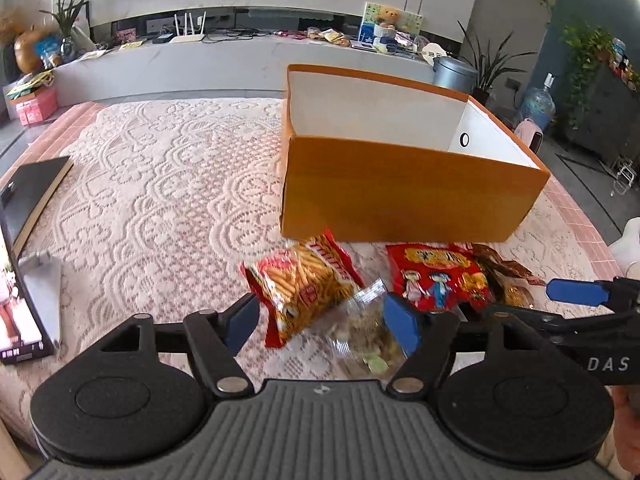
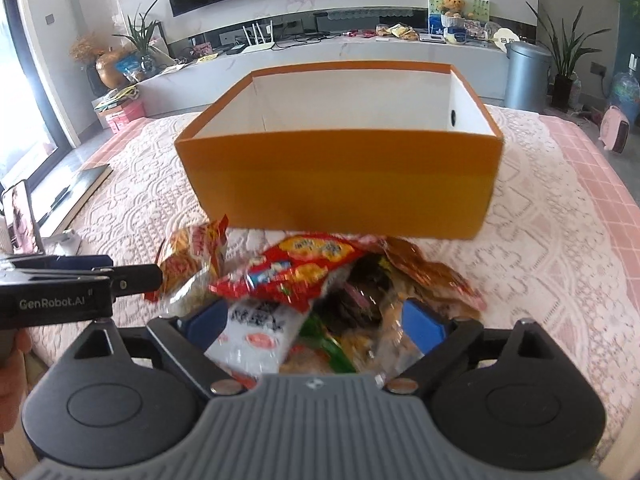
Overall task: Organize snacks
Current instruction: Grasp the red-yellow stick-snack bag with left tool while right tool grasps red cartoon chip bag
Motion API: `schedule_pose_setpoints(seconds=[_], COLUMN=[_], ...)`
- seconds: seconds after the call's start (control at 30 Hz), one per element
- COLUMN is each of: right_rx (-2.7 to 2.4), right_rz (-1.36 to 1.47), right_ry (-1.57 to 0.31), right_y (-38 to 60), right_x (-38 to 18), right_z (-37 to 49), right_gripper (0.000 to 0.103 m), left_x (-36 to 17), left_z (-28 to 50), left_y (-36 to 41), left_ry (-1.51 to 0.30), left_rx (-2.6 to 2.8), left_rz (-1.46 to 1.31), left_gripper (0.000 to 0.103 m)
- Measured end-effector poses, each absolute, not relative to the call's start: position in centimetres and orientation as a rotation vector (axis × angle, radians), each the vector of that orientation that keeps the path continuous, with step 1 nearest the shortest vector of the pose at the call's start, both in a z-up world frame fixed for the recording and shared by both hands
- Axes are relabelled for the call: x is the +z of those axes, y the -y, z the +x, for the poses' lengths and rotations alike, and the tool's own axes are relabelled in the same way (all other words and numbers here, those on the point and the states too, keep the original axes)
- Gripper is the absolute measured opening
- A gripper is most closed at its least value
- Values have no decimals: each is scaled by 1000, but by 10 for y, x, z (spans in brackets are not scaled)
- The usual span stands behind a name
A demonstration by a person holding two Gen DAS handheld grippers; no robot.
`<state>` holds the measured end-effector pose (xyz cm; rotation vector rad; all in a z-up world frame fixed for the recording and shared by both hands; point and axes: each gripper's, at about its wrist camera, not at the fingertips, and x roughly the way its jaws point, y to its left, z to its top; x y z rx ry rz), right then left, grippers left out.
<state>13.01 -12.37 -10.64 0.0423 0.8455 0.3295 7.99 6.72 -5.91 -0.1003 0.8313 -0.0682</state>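
Observation:
An open orange box (image 1: 400,200) (image 2: 340,184) with white inner walls stands on the lace tablecloth (image 1: 160,184). A heap of snack packets lies against its near side. My left gripper (image 1: 322,322) is open, straddling a red-and-yellow fries bag (image 1: 308,284) and a clear packet (image 1: 368,340). To its right lie a red cartoon bag (image 1: 436,276) and a brown packet (image 1: 508,272). My right gripper (image 2: 316,322) is open around a white packet (image 2: 256,336) and a green-edged one (image 2: 332,348), just below the red bag (image 2: 296,272). The pads press on nothing.
A screen on a stand (image 1: 16,292) and a dark flat book (image 1: 32,188) sit at the table's left edge. Each gripper's blue finger shows in the other's view, the right one (image 1: 576,294) and the left one (image 2: 120,276). A long low cabinet (image 2: 360,56) runs behind.

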Motion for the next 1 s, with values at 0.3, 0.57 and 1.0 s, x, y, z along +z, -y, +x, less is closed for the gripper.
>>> schedule_pose_setpoints(seconds=[0.3,0.57,1.0], right_rx=[301,286,297], right_rz=[119,154,33], right_ry=[-944,-1011,-972], right_y=[104,91,74], right_x=[-123,-139,-146], right_z=[169,190,201], right_gripper=[97,97,97], left_x=[-77,-95,-119], left_z=[102,112,130], left_y=[-79,-89,-93], left_ry=[-872,-893,-868], left_rx=[-21,-37,-58], left_rz=[-127,-141,-136], left_gripper=[87,87,90])
